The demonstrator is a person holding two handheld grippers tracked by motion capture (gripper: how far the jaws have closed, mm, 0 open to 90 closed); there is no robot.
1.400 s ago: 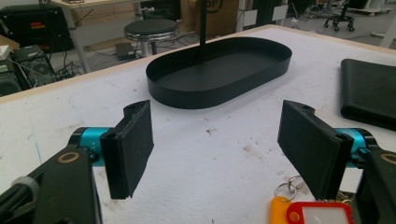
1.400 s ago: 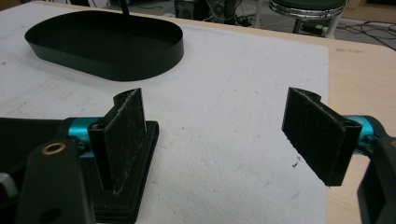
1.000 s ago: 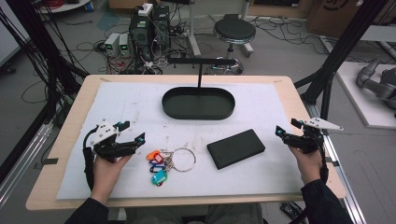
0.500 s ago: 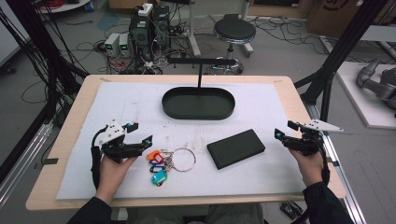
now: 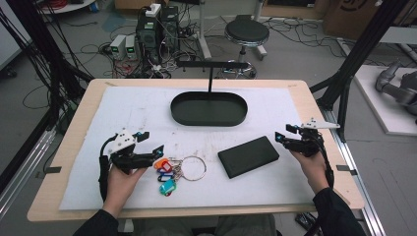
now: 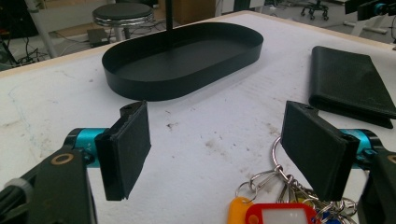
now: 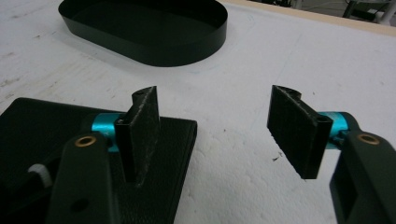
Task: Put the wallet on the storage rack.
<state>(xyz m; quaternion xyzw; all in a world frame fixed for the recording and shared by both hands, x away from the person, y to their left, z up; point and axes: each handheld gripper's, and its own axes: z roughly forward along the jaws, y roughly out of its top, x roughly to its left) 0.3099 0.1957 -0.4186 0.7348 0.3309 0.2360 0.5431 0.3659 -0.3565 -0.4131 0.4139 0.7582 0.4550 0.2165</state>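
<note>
Nearest the person, the left gripper hangs with its jaws spread wide and empty just beside the bunch of keys, which lies on the white mat at the front left; in the left gripper view the plastic key tags and the large steel ring sit right under the right-hand jaw. The bunch looks light but loose and floppy: rings and tags will likely swing and clink, and bare metal may slip between flat pads. A flat plastic tag, or the cluster where the small rings gather, seems the surest place to pinch. The red tag has a white label window, but no writing on it can be read. To the right, the black wallet lies flat, soft-edged and probably easy to grip by its rim. The right gripper hovers just beside it, jaws likewise apart and empty. Farthest off stands the black oval tray with its T-shaped hanger post, unmarked.
</note>
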